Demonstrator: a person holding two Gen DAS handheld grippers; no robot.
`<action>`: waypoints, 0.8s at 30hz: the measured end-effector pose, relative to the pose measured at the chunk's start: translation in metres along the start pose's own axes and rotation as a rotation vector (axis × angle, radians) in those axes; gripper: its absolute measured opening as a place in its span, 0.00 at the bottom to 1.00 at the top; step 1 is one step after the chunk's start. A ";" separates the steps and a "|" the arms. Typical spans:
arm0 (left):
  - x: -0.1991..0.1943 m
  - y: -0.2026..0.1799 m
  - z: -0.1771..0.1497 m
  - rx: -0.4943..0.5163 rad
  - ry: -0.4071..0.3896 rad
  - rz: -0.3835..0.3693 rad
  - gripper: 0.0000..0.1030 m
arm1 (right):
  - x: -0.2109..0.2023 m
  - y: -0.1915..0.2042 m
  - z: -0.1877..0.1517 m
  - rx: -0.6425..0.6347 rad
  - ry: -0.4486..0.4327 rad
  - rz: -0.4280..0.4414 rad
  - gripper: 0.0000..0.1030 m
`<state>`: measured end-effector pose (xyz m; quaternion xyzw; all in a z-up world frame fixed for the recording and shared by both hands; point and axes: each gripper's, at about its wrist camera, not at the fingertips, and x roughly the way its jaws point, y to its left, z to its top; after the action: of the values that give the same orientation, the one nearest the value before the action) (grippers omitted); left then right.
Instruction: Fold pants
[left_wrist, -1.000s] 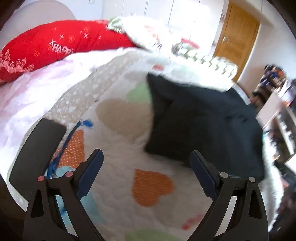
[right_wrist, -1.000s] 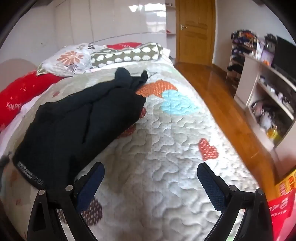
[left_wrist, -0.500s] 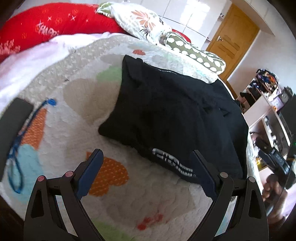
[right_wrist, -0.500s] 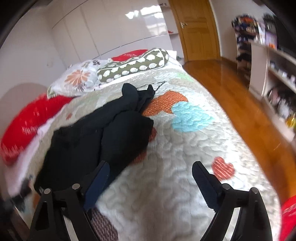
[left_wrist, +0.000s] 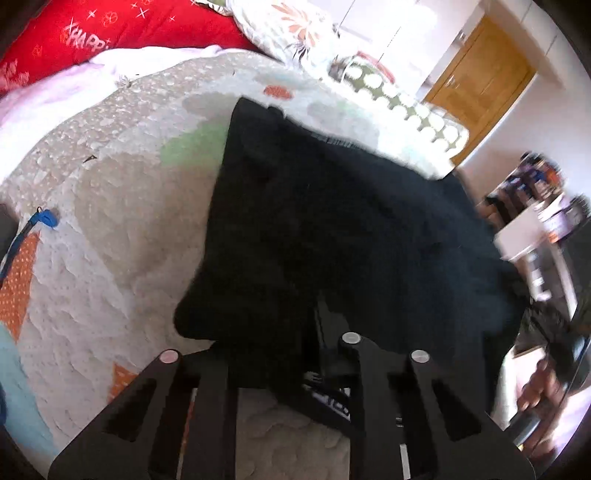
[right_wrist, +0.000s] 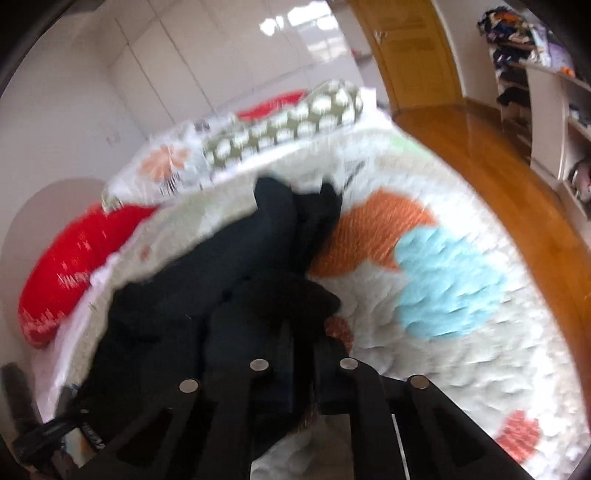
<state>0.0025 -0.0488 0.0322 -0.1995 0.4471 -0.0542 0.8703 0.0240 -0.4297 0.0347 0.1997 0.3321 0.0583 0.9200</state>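
Black pants (left_wrist: 332, 229) lie spread on a quilted bedspread with heart shapes (left_wrist: 110, 236). My left gripper (left_wrist: 314, 332) is shut on the near waistband end of the pants. In the right wrist view the pants (right_wrist: 221, 273) run from near left up toward the pillows. My right gripper (right_wrist: 303, 339) is shut on a near fold of the pants by an orange heart. The fingertips of both grippers are hidden in the dark cloth.
A red cushion (left_wrist: 110, 40) and patterned pillows (right_wrist: 280, 118) lie at the bed's head. A blue cord (left_wrist: 33, 225) lies at the left edge of the bed. A wooden floor (right_wrist: 498, 155), door and shelves stand to the right.
Both grippers were open above the bed. They have moved down onto the pants and closed on the cloth.
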 end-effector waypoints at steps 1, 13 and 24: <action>-0.009 0.005 0.002 -0.008 -0.004 -0.019 0.12 | -0.020 0.000 0.000 -0.007 -0.033 -0.006 0.04; -0.050 0.050 -0.027 0.019 -0.022 0.079 0.11 | -0.127 -0.076 -0.085 -0.031 0.099 -0.363 0.41; -0.045 0.042 -0.032 0.039 -0.030 0.139 0.11 | -0.111 -0.105 -0.074 0.098 0.090 -0.263 0.46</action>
<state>-0.0535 -0.0077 0.0330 -0.1519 0.4454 0.0008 0.8823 -0.1110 -0.5282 0.0056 0.1965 0.3990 -0.0701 0.8929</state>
